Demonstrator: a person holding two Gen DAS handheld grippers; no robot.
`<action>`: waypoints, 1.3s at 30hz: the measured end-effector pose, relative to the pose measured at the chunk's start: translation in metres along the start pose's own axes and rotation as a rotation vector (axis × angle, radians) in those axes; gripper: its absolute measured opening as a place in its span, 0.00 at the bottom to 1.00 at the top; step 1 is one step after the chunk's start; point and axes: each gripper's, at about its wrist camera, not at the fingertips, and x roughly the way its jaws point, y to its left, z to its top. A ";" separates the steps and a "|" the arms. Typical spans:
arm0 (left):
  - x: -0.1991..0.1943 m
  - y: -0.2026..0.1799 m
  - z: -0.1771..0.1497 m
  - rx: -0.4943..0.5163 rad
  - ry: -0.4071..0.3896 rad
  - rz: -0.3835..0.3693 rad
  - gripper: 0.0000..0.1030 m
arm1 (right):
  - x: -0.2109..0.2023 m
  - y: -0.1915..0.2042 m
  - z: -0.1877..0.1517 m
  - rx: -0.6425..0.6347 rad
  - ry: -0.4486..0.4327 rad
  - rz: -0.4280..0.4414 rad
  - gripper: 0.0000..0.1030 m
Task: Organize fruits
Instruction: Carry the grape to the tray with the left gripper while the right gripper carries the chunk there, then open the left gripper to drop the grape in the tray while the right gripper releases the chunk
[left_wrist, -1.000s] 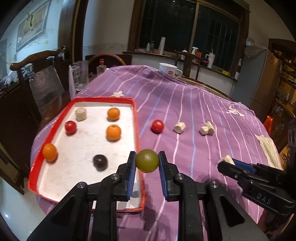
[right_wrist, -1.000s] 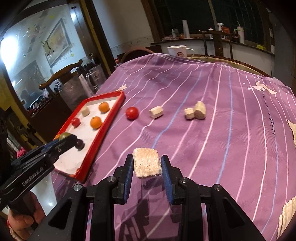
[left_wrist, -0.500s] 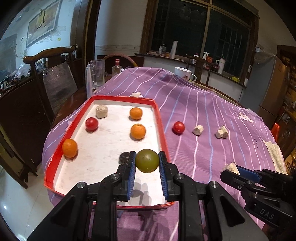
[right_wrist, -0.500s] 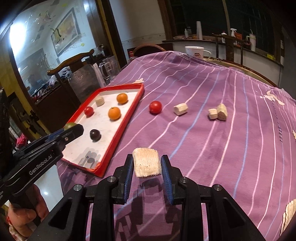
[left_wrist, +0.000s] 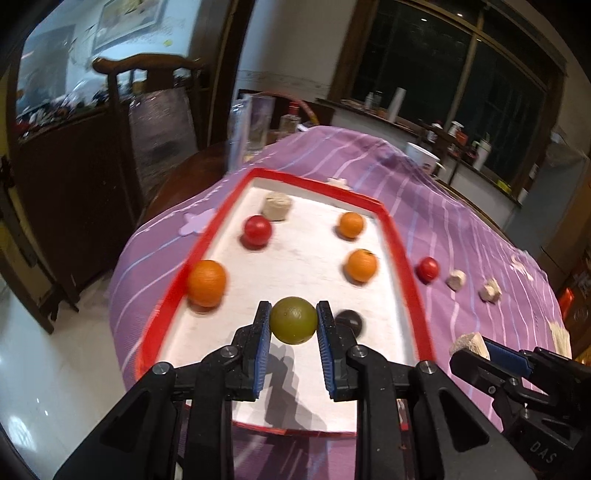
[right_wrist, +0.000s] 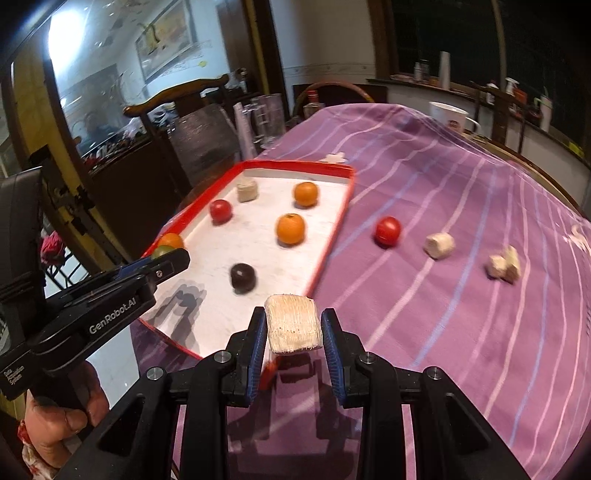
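My left gripper (left_wrist: 293, 322) is shut on a green round fruit (left_wrist: 293, 319) and holds it above the near part of the red-rimmed white tray (left_wrist: 400, 254). In the tray lie three oranges (left_wrist: 361, 264), a red fruit (left_wrist: 257, 230), a dark fruit (left_wrist: 350, 320) and a beige piece (left_wrist: 277, 206). My right gripper (right_wrist: 293, 330) is shut on a beige ridged piece (right_wrist: 293, 323), above the cloth by the tray's near right corner (right_wrist: 314, 284). A red fruit (right_wrist: 388, 230) and beige pieces (right_wrist: 439, 245) lie on the purple cloth right of the tray.
The table has a purple striped cloth (right_wrist: 461, 314). A glass pitcher (left_wrist: 248, 127), a bottle (left_wrist: 290, 120) and a white mug (left_wrist: 422, 157) stand at the far side. A wooden chair (left_wrist: 155, 110) stands left of the table. More beige pieces (right_wrist: 504, 264) lie further right.
Both grippers moved left toward the tray with their loads. The green fruit now hangs over the tray's near middle, and the beige piece has come near the tray's right corner.
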 end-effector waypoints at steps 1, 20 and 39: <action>0.002 0.005 0.001 -0.010 0.003 0.005 0.22 | 0.005 0.005 0.003 -0.012 0.004 0.008 0.32; 0.029 0.029 0.006 -0.063 0.052 -0.032 0.43 | 0.072 0.039 0.014 -0.053 0.095 0.069 0.33; -0.002 0.031 0.015 -0.127 -0.015 -0.035 0.64 | 0.037 0.015 0.002 0.060 0.031 0.102 0.33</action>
